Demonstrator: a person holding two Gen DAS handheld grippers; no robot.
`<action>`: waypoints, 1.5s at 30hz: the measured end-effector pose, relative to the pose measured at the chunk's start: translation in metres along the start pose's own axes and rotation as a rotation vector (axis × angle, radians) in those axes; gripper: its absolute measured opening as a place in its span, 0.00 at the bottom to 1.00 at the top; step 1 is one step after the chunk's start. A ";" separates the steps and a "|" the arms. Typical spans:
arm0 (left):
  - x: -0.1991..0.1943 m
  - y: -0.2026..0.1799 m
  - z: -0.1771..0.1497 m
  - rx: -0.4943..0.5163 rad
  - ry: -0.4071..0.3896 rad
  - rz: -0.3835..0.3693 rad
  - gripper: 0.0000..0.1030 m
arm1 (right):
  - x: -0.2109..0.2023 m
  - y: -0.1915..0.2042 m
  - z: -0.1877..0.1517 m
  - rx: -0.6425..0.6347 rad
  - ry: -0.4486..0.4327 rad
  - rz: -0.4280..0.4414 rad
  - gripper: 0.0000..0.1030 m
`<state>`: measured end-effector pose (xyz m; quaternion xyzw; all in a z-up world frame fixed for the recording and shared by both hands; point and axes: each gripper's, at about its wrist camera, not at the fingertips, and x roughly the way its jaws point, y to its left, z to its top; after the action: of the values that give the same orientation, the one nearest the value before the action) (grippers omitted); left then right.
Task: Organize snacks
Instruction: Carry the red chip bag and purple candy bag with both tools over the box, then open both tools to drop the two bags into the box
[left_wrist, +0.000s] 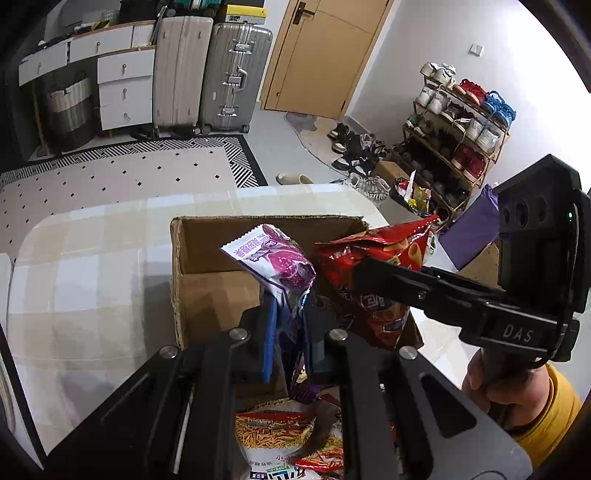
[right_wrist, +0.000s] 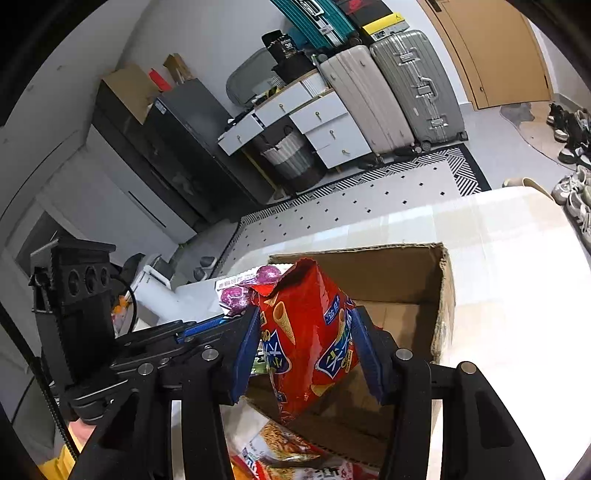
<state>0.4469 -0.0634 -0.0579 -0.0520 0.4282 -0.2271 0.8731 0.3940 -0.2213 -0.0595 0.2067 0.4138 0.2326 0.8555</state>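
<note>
A purple snack packet (left_wrist: 275, 264) is pinched by its lower end between the clenched fingers of the left gripper (left_wrist: 290, 328), so that it is held upright above the open cardboard box (left_wrist: 207, 291); in the right wrist view only its purple top (right_wrist: 243, 291) is seen behind the red bag. A red bag of cone snacks (right_wrist: 306, 332) is gripped across its middle by the blue pads (right_wrist: 245, 354) of the right gripper (right_wrist: 304, 350), closed on it from both sides, and it is held upright just beside the purple packet, over the near edge of the box. The same red bag (left_wrist: 373, 273) is seen in the left wrist view to the right of the packet, nearly touching it. Below both grippers, a packet printed with thin orange sticks (left_wrist: 280, 435) is seen lying flat. The box is set on a pale checked tabletop (left_wrist: 92, 280)
</note>
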 end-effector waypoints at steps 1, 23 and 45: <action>0.005 0.000 -0.001 0.003 0.005 0.003 0.09 | 0.001 -0.001 0.000 0.000 0.003 -0.006 0.49; 0.038 -0.001 -0.016 -0.024 0.057 0.048 0.09 | 0.011 0.002 -0.007 -0.006 0.030 -0.075 0.49; -0.024 -0.012 -0.028 -0.022 -0.016 0.050 0.50 | -0.025 0.021 -0.007 -0.033 -0.033 -0.066 0.49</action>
<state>0.4078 -0.0607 -0.0544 -0.0525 0.4250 -0.2000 0.8813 0.3697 -0.2176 -0.0372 0.1824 0.4024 0.2079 0.8727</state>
